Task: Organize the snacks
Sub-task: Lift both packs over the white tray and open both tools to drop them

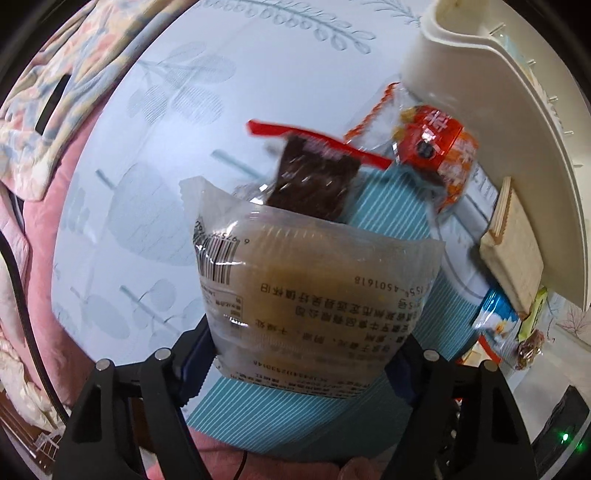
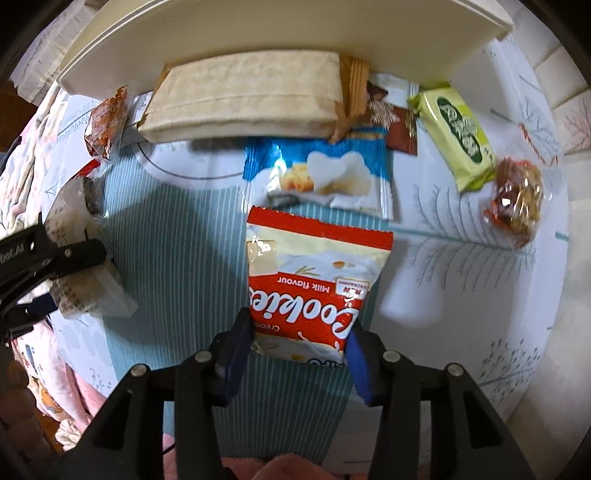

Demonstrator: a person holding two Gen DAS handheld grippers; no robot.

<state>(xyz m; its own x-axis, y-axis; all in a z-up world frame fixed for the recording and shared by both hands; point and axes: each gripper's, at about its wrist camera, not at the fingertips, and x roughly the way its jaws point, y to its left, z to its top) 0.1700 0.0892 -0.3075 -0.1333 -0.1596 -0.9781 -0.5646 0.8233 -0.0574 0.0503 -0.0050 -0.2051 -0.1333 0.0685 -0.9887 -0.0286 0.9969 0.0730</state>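
Note:
My left gripper (image 1: 303,363) is shut on a clear packet with a pale brown cake (image 1: 314,280) and holds it above the striped teal mat (image 1: 303,417). It also shows at the left of the right wrist view (image 2: 85,273). My right gripper (image 2: 301,349) is shut on a red and white Cookies packet (image 2: 314,280) above the mat (image 2: 177,240). A white bin (image 1: 517,155) stands at the right; in the right wrist view it (image 2: 258,29) is ahead. A dark brown snack with a red strip (image 1: 314,181) lies beyond the cake.
On the table lie an orange packet (image 1: 436,147), a beige wafer pack (image 2: 251,99), a blue packet (image 2: 321,173), a green bar (image 2: 458,136), a brown sachet (image 2: 395,118) and a clear nut packet (image 2: 517,199). A floral quilt (image 1: 55,92) lies at the left.

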